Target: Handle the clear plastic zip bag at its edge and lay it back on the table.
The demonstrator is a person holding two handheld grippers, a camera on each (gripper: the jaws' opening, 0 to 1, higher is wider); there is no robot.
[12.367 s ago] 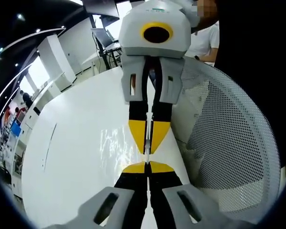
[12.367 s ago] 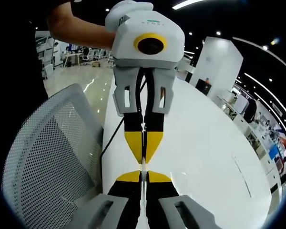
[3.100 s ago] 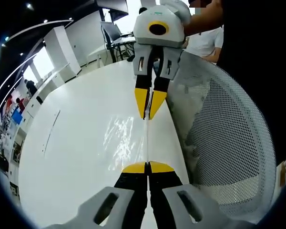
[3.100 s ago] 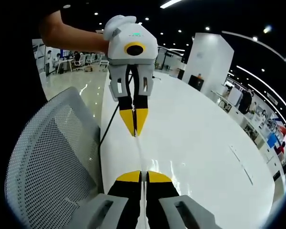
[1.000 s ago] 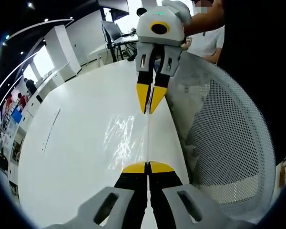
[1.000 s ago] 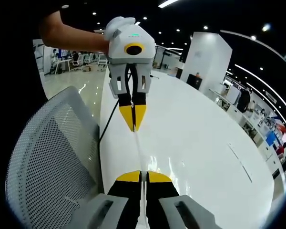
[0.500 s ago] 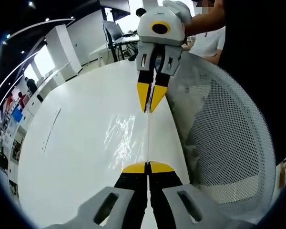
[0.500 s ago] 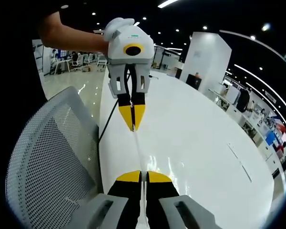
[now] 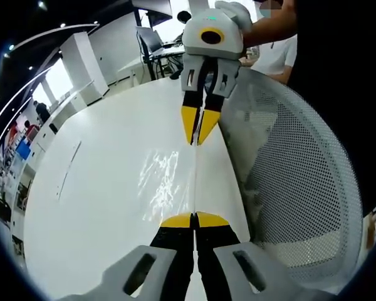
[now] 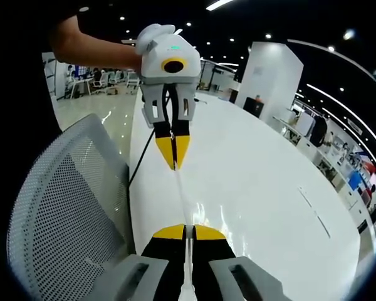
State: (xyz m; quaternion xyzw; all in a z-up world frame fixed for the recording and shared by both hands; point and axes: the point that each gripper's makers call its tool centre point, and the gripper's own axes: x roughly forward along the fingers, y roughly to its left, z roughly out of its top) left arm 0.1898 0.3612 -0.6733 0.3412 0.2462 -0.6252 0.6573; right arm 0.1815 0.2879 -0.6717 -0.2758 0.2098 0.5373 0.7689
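Bag [image 9: 194,182] edge taut | both hand-held grippers [image 9: 193,221] [image 10: 186,233] pinching it (opposite ends) | table [image 9: 106,188] beneath

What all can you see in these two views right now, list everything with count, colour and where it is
zip bag: one, clear, seen edge-on, stretched between the two grippers above the table.
table: one, white, glossy, long and rounded, under both grippers.
mesh chair: one, white-grey, beside the table's near edge.
cable: one, dark, hanging over the table's edge by the chair.
pillar: one, white, far side of the room.
left gripper: yellow tips, black jaws, grey body, jaws closed on the bag's edge.
right gripper: same colours, closed on the opposite end of the edge.
person's forearm: one, holding the left gripper.
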